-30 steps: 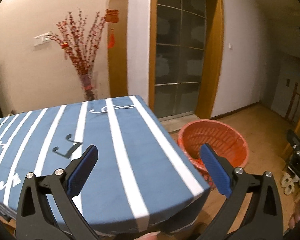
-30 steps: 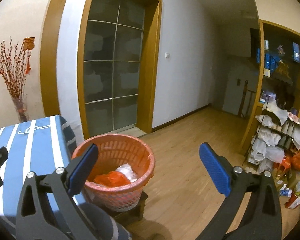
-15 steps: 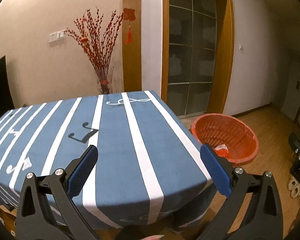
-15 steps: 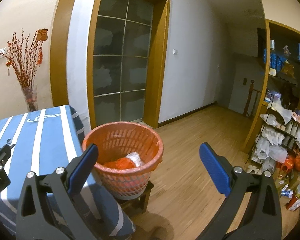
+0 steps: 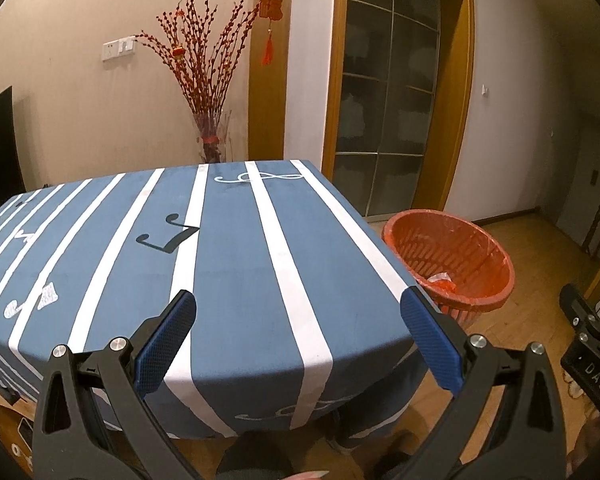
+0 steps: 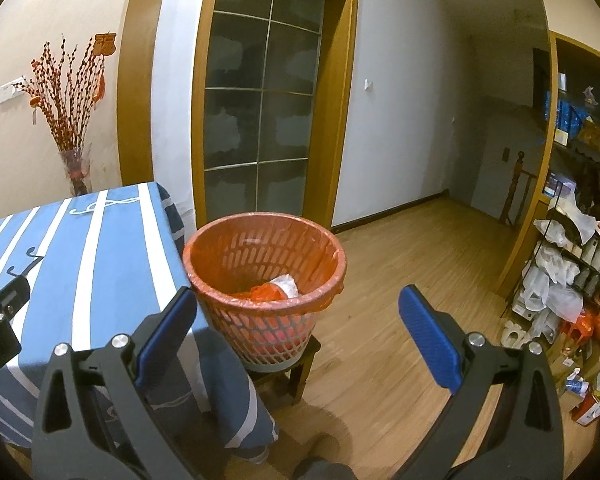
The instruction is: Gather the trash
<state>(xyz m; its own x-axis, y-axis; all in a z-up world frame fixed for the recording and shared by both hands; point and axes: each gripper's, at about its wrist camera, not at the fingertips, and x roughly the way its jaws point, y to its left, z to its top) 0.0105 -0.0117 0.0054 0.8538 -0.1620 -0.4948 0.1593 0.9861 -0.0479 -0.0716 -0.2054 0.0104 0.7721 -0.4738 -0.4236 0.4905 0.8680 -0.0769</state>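
1. Pulling back from the worktop [image 5: 260, 280] since a second ago, revealing more of it.
2. Holding left hand-held gripper [image 5: 298, 324] and right hand-held gripper [image 6: 298, 320] spread wide, empty.
3. Leaving trash [image 6: 276, 288] lying inside the orange basket [image 6: 220, 240].
4. Risking knocking that basket off its stool [image 6: 296, 364] by swinging carelessly.

A vase of red branches [image 5: 204, 80] stands behind the blue striped tablecloth [image 5: 228, 272], near a glass door [image 6: 260, 120]
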